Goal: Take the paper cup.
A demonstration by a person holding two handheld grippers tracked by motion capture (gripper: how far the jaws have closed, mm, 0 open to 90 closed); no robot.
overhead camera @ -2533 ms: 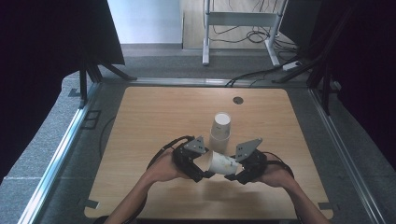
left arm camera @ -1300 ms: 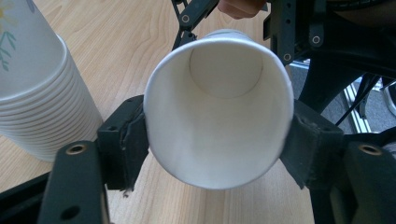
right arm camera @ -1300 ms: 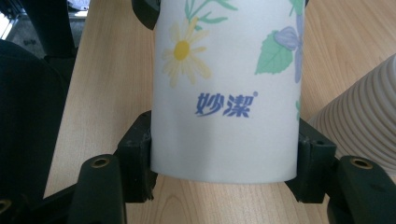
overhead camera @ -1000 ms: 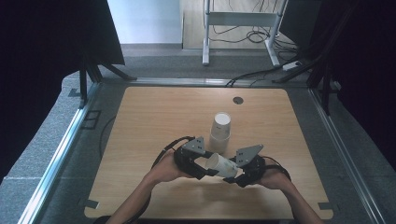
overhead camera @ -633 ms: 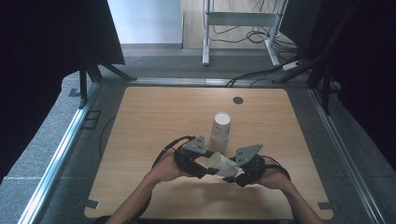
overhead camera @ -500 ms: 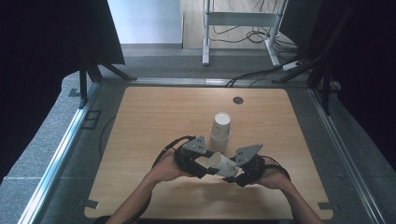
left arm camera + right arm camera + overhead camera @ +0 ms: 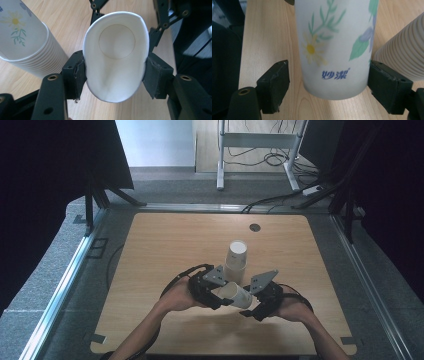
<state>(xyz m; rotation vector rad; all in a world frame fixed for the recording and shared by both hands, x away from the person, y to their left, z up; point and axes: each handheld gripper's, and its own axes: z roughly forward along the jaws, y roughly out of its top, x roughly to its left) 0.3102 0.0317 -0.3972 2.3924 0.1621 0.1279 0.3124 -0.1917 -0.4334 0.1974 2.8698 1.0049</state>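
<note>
High view, left to right: a light wooden surface [image 7: 150, 255] occupies the centre of the frame, with grey carpet floor [image 7: 45, 270] at its left edge. Left of lower centre, the left hand [image 7: 179, 296] carries the left gripper [image 7: 220, 296]. Its jaws pinch the rim end of a white paper cup with floral print [image 7: 236, 295], which lies on its side above the surface, mouth toward the left gripper, base toward the right. Just above it in the frame stands a stack of nested white paper cups [image 7: 236, 256], upright on the surface. Right of lower centre, the right hand [image 7: 295, 307] carries the right gripper [image 7: 248, 306], positioned at the cup's base end. A small dark round disc [image 7: 255, 227] lies on the surface toward the upper centre, well apart from the cups.

Left gripper view: the stack sits at upper left. The rim is squeezed out of round between both pads.

Right gripper view: the jaws are spread either side of the cup's base end. The left pad stands clear of the cup wall; the right pad is at or just beside the wall, contact cannot be confirmed. Blue printed characters [image 7: 335, 74] show near the base. The ribbed rims of the stack occupy the right edge.
</note>
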